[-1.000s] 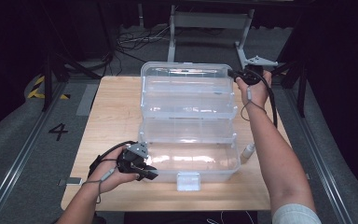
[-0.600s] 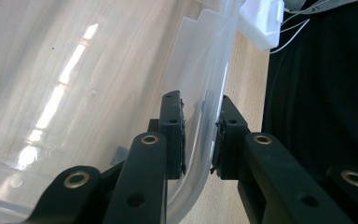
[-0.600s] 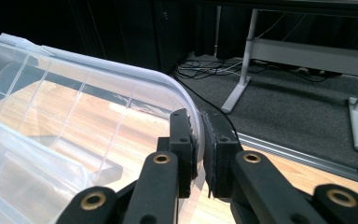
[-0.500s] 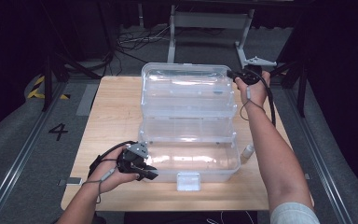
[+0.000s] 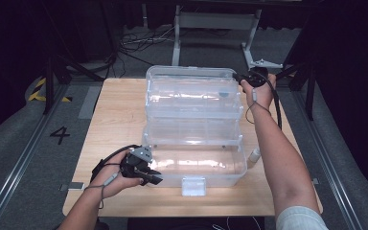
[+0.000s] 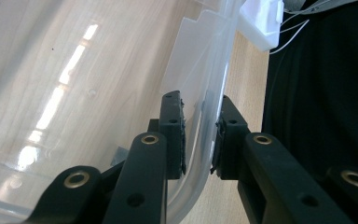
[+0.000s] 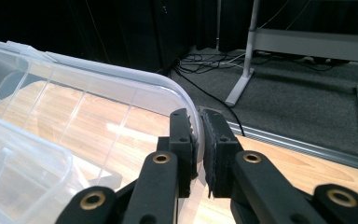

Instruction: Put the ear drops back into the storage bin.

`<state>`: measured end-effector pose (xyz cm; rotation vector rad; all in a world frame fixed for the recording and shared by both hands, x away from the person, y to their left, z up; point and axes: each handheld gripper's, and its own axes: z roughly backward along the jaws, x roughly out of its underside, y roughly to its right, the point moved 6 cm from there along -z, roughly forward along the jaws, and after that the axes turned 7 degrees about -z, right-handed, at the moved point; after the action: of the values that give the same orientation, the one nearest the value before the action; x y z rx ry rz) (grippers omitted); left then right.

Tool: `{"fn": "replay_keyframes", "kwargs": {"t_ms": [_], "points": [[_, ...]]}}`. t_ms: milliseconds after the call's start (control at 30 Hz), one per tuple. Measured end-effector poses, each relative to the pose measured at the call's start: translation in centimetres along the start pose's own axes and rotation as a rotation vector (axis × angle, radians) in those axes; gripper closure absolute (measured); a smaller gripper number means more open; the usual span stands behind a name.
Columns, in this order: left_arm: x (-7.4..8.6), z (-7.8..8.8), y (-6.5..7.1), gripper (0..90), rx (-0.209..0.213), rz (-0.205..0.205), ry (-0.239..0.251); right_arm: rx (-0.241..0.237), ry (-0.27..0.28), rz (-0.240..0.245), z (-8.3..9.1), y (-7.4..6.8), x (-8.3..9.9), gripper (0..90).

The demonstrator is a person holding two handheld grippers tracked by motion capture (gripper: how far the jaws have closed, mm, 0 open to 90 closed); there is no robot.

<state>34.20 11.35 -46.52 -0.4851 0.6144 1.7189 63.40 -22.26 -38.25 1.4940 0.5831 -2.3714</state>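
While the clear tiered box [image 5: 194, 124] stands open at the middle of the desk [image 5: 115, 120], the left claw [image 5: 151, 178] clamps the near-left corner of its bottom tray. The right claw [image 5: 239, 78] clamps the far-right rim of its top tier.

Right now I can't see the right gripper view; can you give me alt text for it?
The right gripper is shut on the rim of a clear plastic box, one jaw inside the wall and one outside. The box sits on a wooden table. Beyond it are dark floor, cables and a metal stand leg.
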Motion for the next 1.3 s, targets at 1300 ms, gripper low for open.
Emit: {"fn": "replay_keyframes", "kwargs": {"t_ms": [1300], "points": [[0.1, 0.0, 0.0, 77.2, 0.001, -0.007, -0.002, 0.031, -0.083, -0.011, -2.2, 0.8, 1.4, 83.4]]}}
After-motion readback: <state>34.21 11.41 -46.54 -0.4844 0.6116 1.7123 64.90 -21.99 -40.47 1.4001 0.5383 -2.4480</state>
